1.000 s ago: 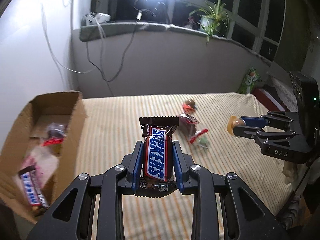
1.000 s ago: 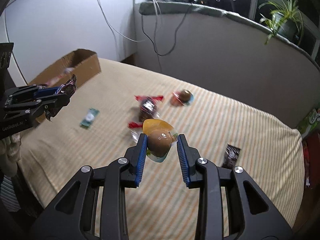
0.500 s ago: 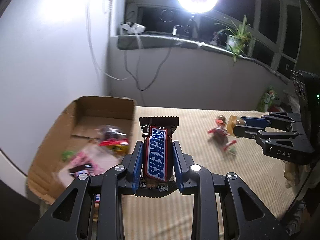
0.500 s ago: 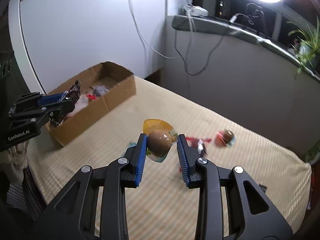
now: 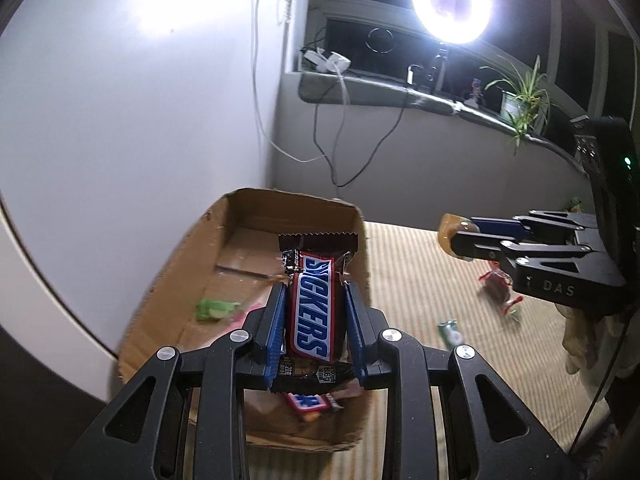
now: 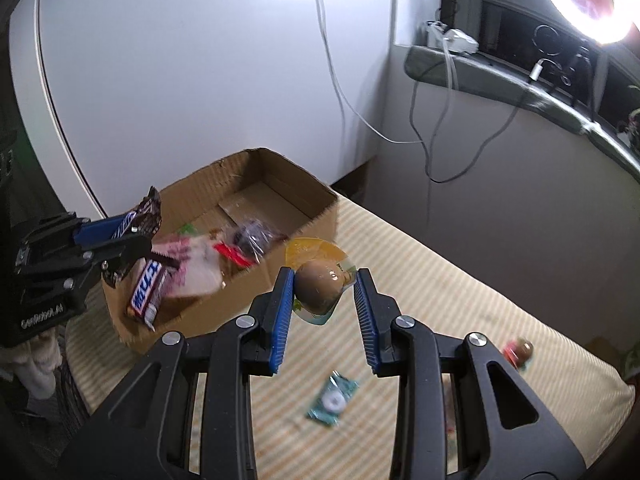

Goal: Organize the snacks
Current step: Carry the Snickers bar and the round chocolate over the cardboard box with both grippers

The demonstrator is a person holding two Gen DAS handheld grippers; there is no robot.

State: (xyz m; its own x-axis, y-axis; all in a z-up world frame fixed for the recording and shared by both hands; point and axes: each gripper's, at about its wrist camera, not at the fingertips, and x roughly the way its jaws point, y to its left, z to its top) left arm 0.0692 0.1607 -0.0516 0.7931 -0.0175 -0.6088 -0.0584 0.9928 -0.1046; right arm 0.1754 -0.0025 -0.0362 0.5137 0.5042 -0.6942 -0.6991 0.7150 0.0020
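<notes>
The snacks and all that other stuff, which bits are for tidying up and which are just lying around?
For the tidying:
- chocolate bar in the left hand-held gripper
- jelly cup in the right hand-held gripper
- cardboard box
- green packet on the striped cover

Just lying around:
- ring light
- potted plant
- cables

A: Snickers bar (image 5: 314, 312), brown wrapper, blue lettering, stands on end, lengthwise between blue pads, above the open cardboard box (image 5: 172, 280).

B: Box contents?

A: Second bar (image 6: 146, 290), a pink-white packet (image 6: 192, 268), a clear dark candy bag (image 6: 250, 238), something green (image 5: 212, 308).

B: Other piece?

A: Brown egg-shaped sweet in a clear yellow-edged wrapper (image 6: 320, 284), held just beside the box's near wall. A green packet (image 6: 332, 398) and a red-wrapped ball (image 6: 520, 350) lie on the striped cloth.
</notes>
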